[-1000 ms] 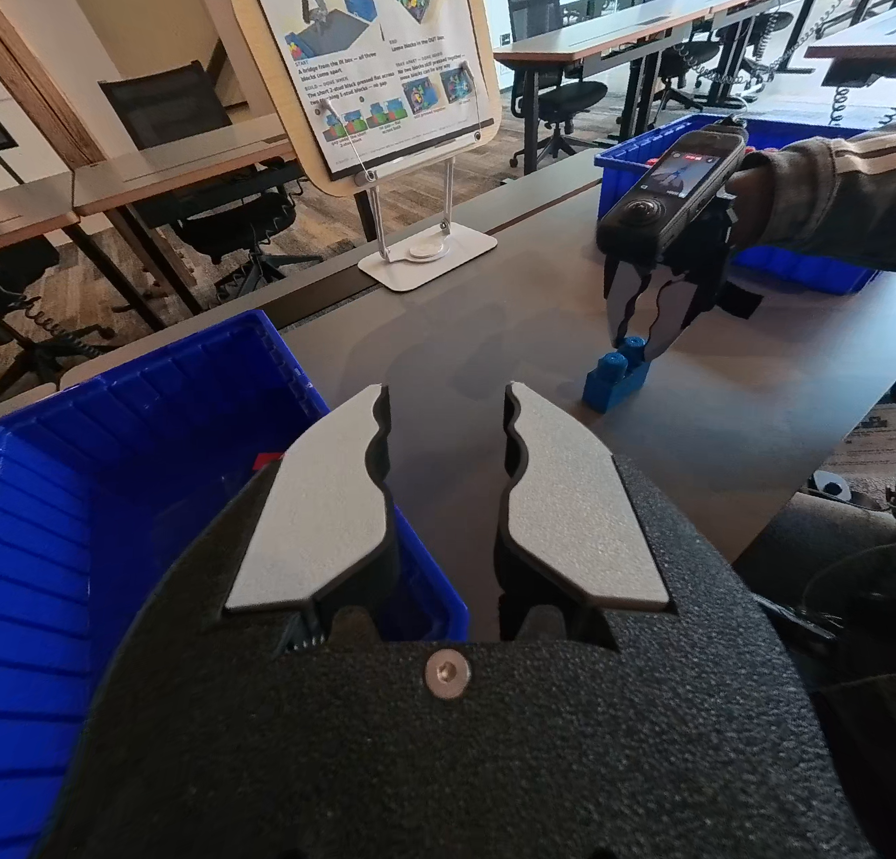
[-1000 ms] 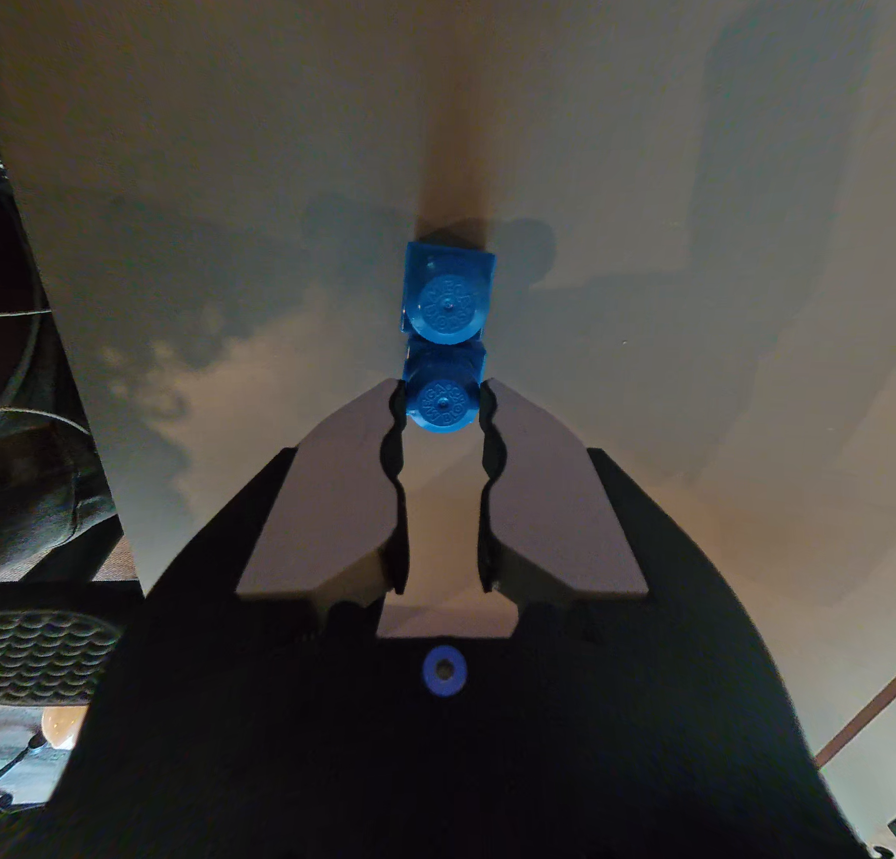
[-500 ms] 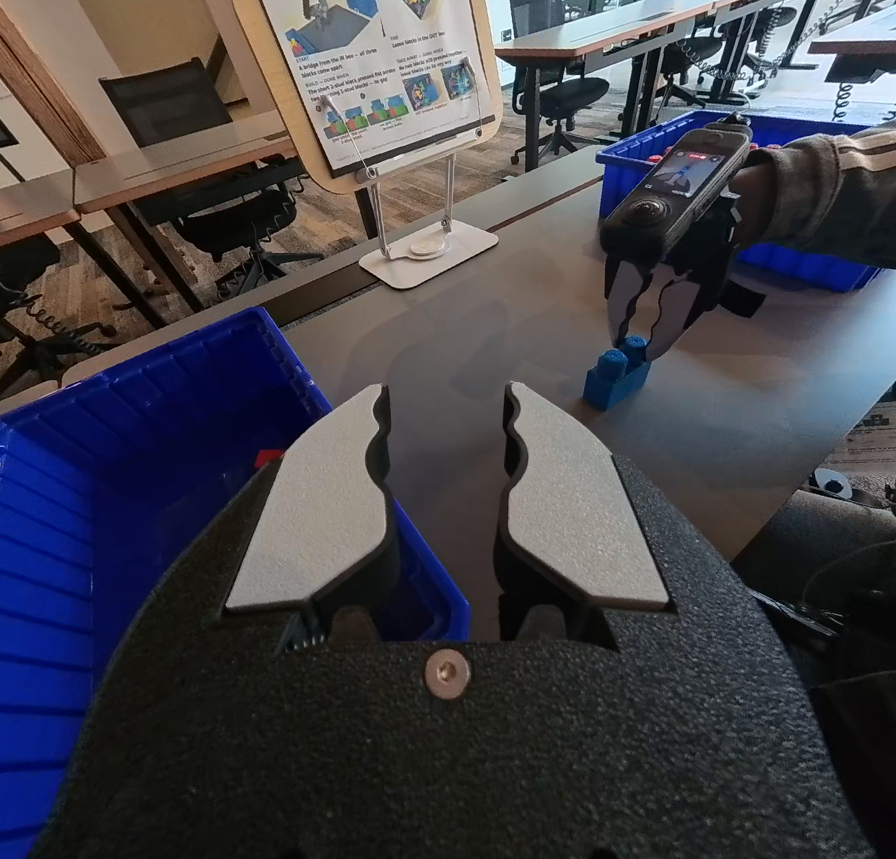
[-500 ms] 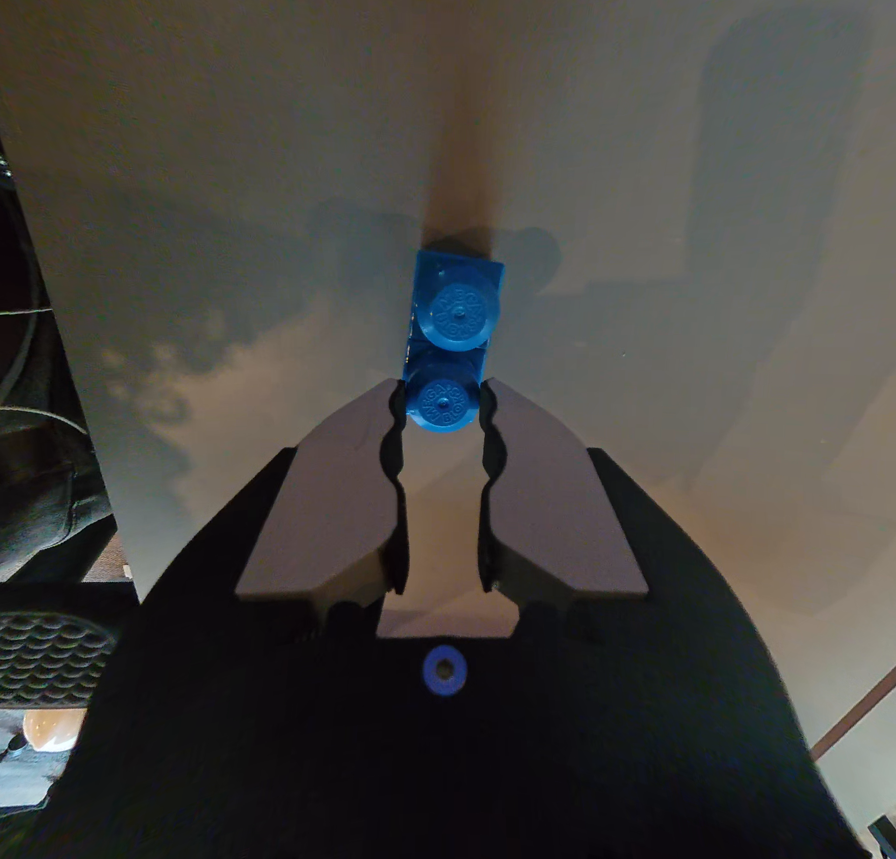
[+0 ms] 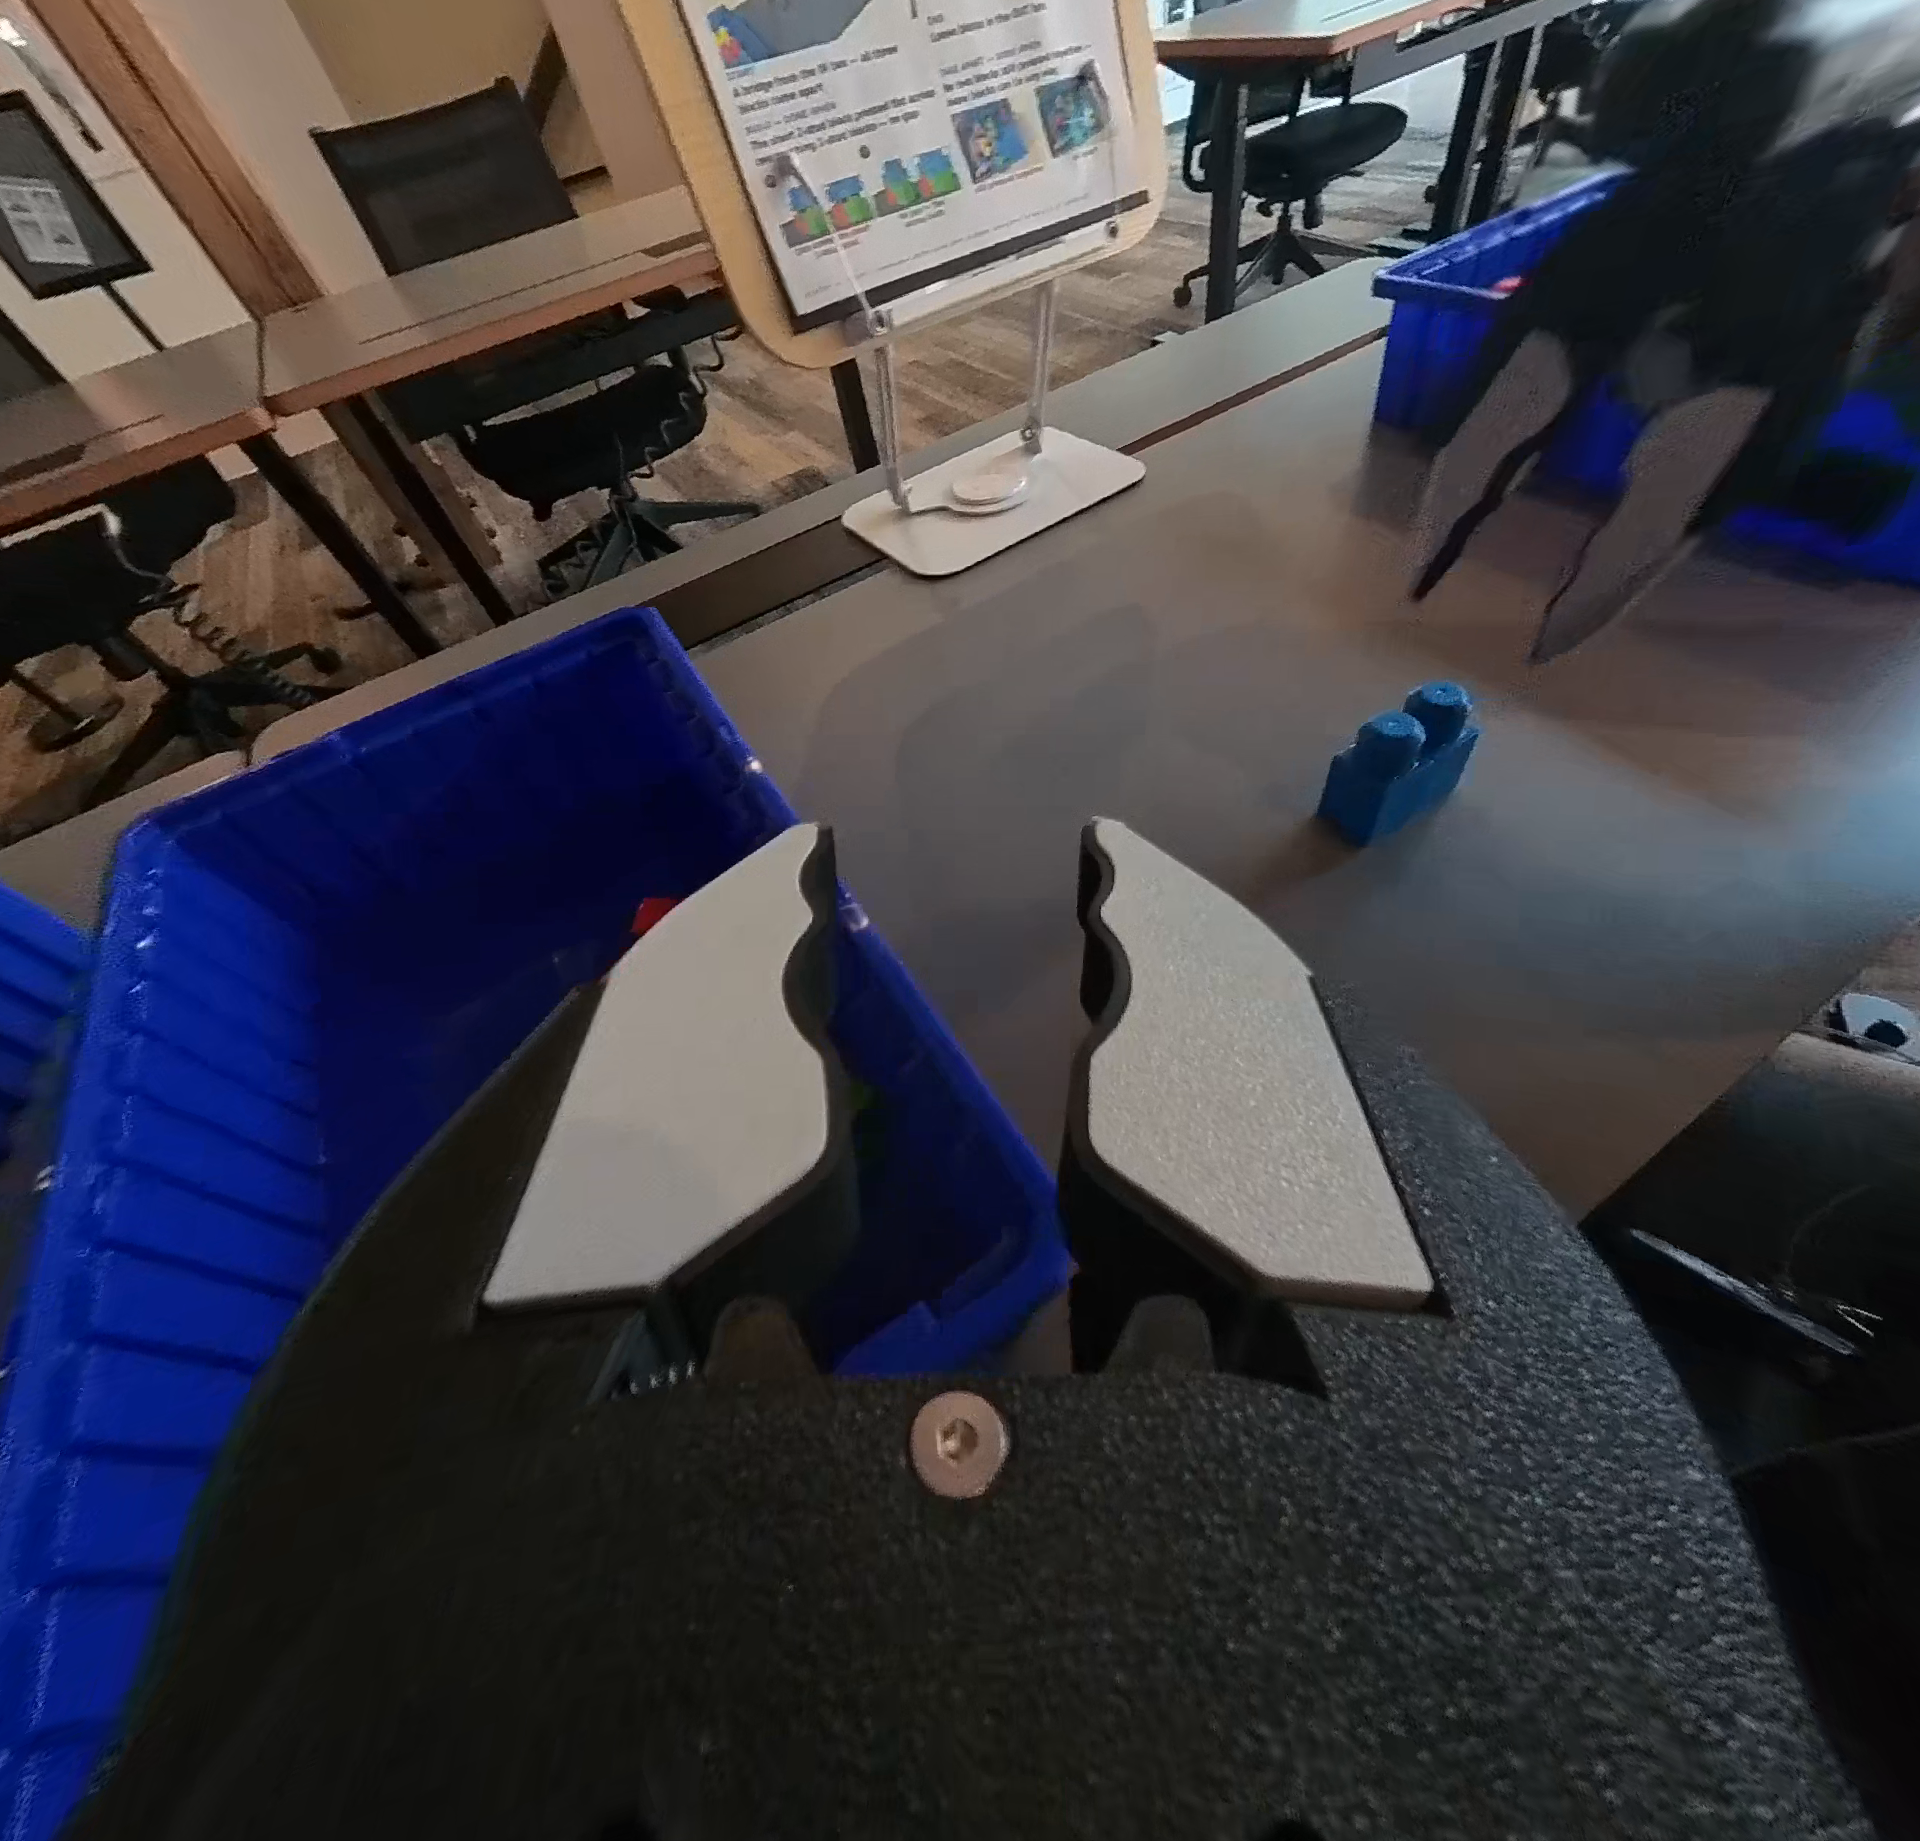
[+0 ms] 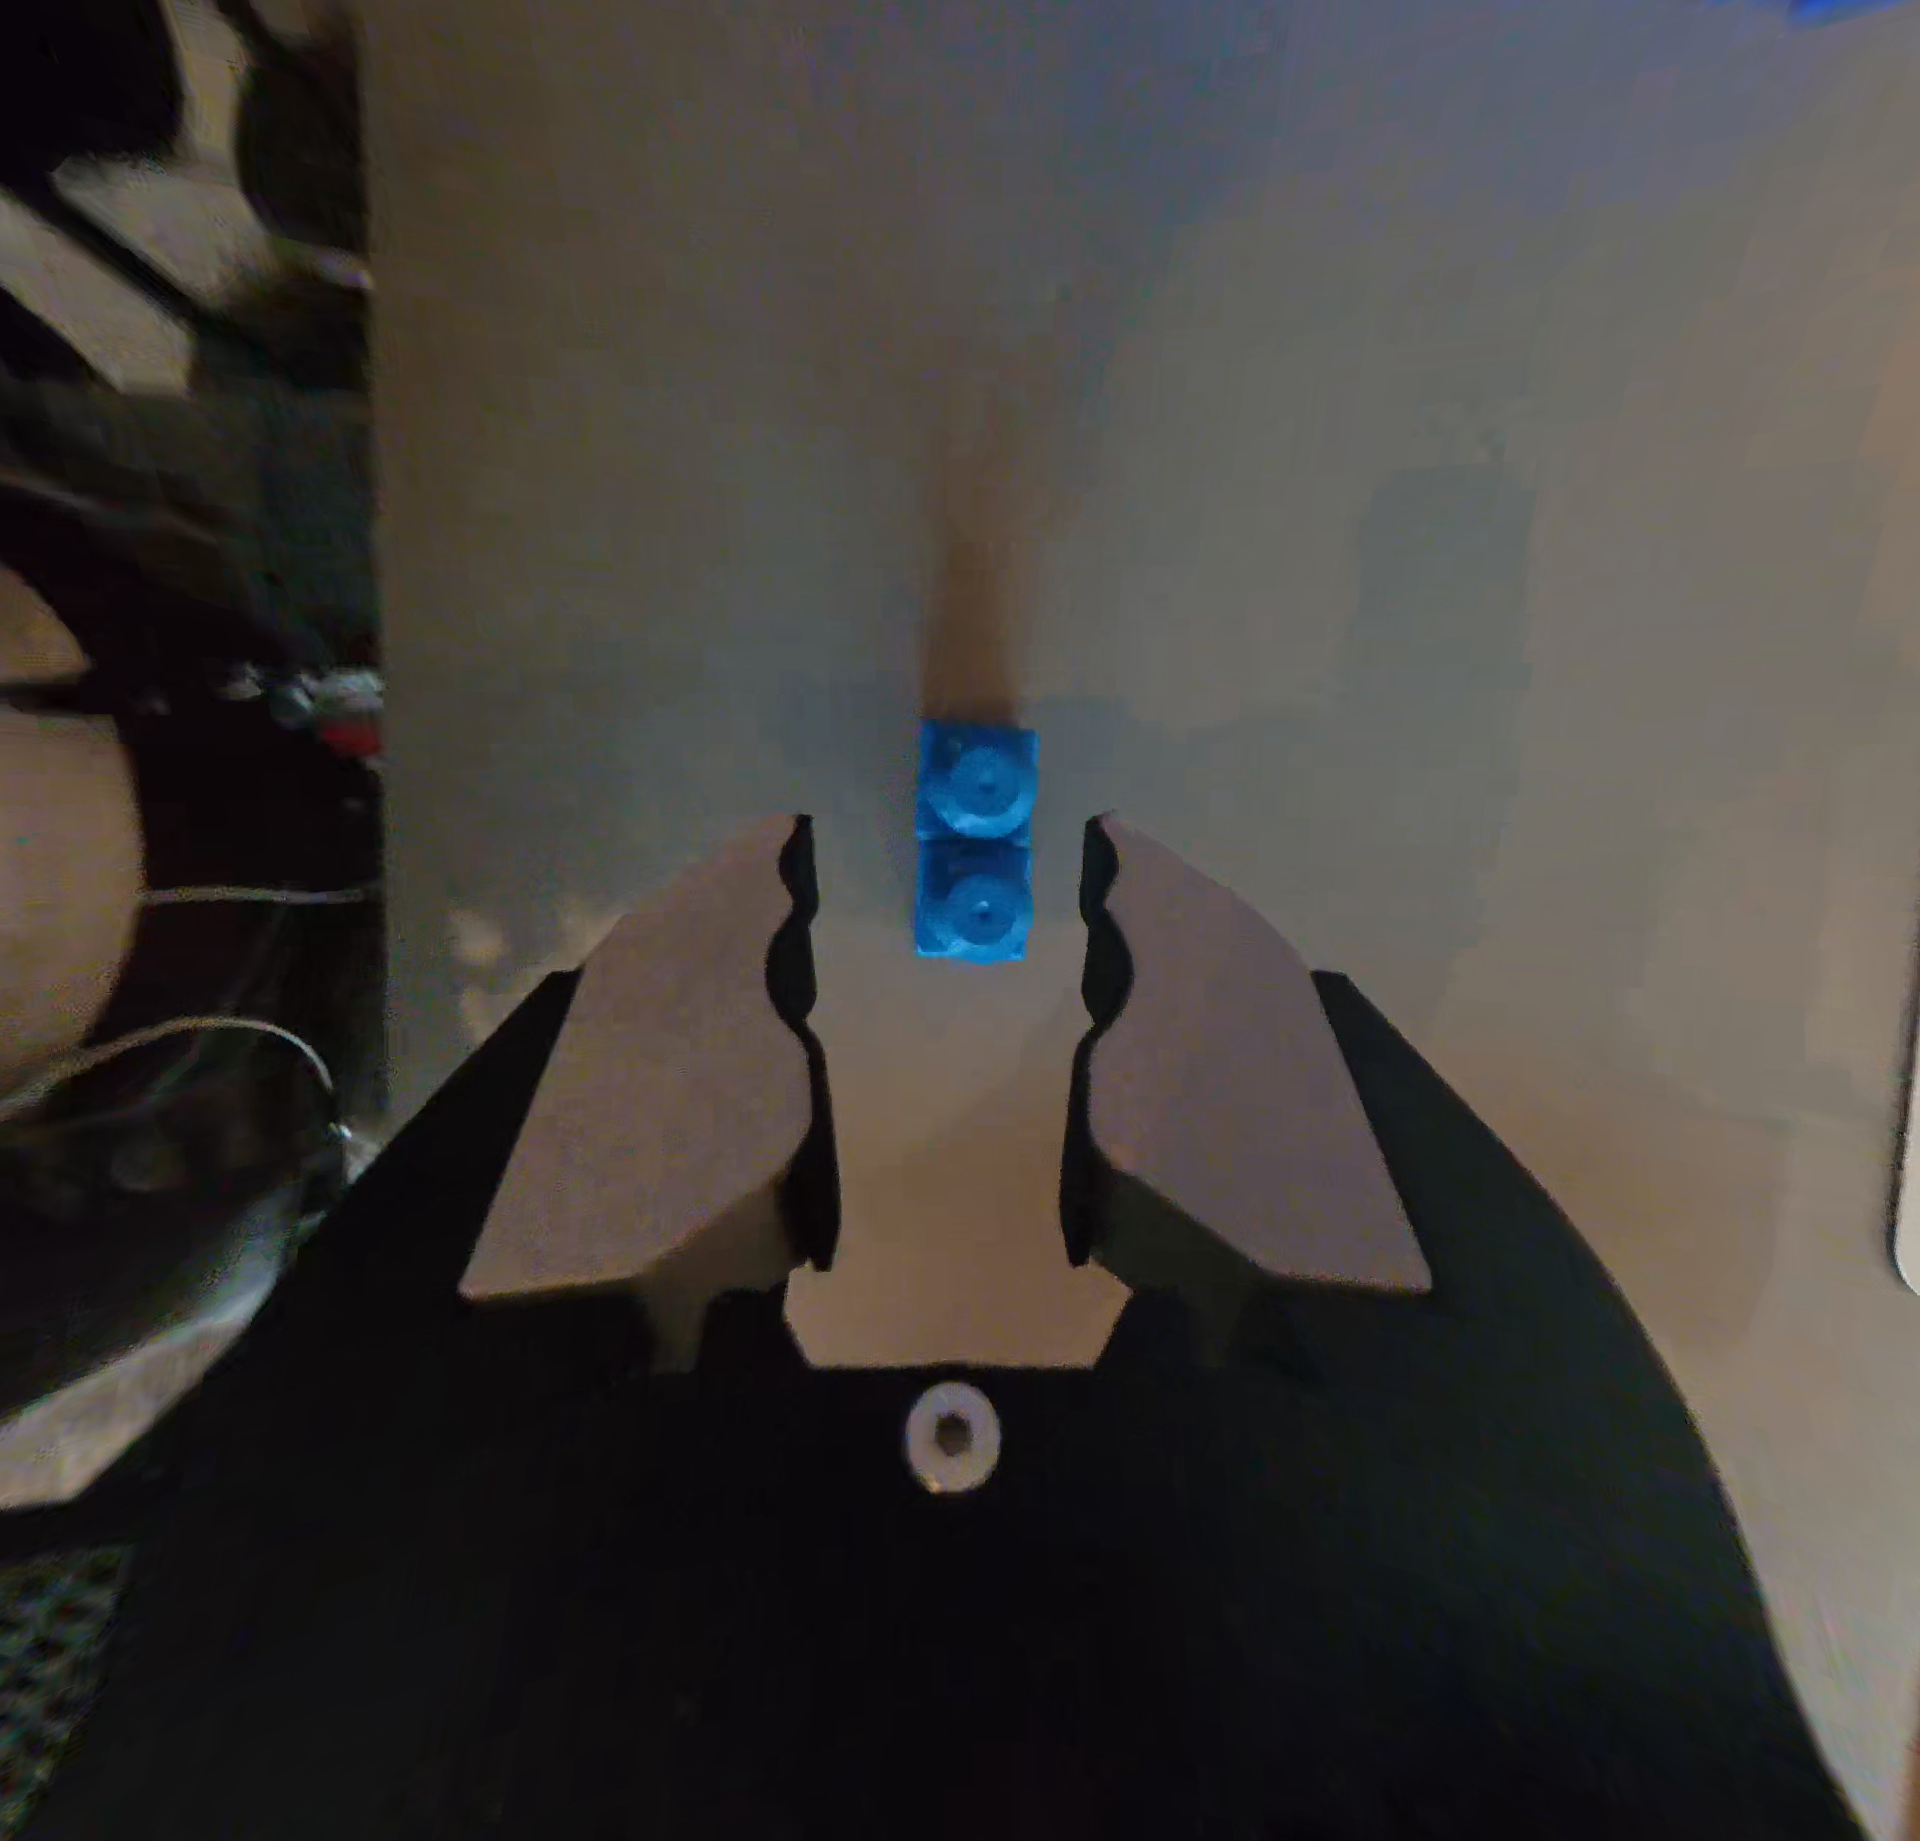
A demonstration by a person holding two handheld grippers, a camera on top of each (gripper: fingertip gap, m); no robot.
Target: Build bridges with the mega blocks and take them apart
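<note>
A blue two-stud block (image 5: 1397, 775) stands upright on the dark table, alone. In the right wrist view the block (image 6: 975, 841) lies straight below, between and beyond the fingertips, with clear gaps on both sides. My right gripper (image 6: 945, 830) is open and empty, lifted above the block; it also shows blurred in the left wrist view (image 5: 1496, 602), up and right of the block. My left gripper (image 5: 954, 841) is open and empty, hovering over the near right corner of a blue bin (image 5: 260, 960).
A red piece (image 5: 652, 913) shows inside the left bin. A second blue bin (image 5: 1455, 357) stands at the far right. An instruction board on a white stand (image 5: 997, 508) stands at the table's back edge. The table's front edge runs at the right. One gripper's finger ends stand about 30 cm off the other's. To reach the block (image 6: 975, 841) in a straight line is about 6 cm for my right fingers, about 30 cm for my left. The left camera catches it too, in the left wrist view (image 5: 1416, 723).
My right gripper let go of the blue block, opened wider and rose up and to the right. The block stays on the table. My left gripper barely moved.
</note>
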